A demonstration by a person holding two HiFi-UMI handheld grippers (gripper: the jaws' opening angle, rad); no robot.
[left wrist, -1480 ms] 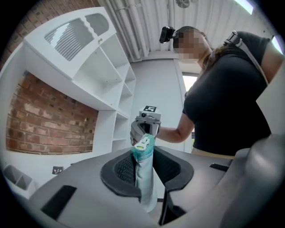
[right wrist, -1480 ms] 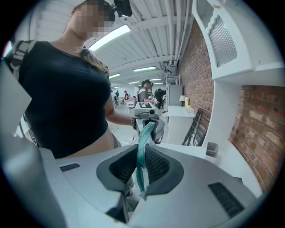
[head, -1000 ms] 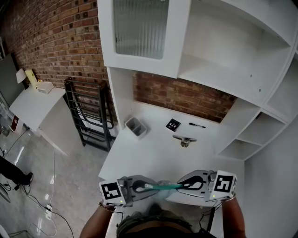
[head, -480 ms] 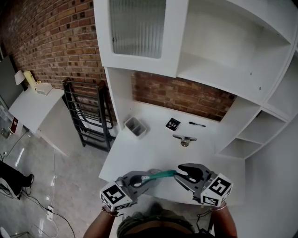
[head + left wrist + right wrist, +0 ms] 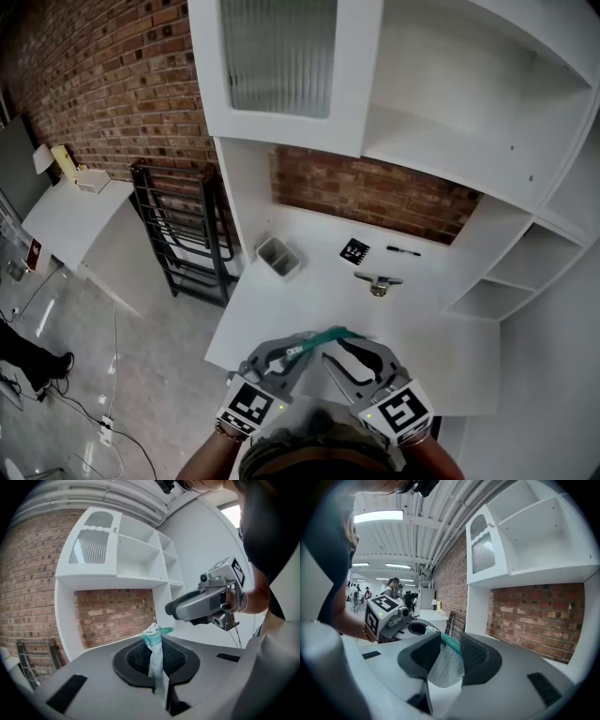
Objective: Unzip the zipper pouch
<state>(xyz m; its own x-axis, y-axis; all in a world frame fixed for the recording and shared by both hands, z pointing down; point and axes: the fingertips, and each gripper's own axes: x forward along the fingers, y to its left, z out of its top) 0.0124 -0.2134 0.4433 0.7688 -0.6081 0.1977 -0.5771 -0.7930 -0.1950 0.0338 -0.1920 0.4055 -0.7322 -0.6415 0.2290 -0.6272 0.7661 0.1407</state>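
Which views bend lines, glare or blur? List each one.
Head view: sharp, evenly lit, shelf edges bowed. Left gripper view: black rounded corners, pouch close and soft. Right gripper view: ceiling light blown white, near pouch blurred.

Smooth grey left gripper, round shell, black bumpy pads inside. Grey right gripper looks same, same black pads. White cube on back of each, black square markers on sides, tiny green light. Long black slots cut in grey shell. Little round lens beside cube. Person wears dark top, thin bracelet on right wrist, beaded band on left wrist.
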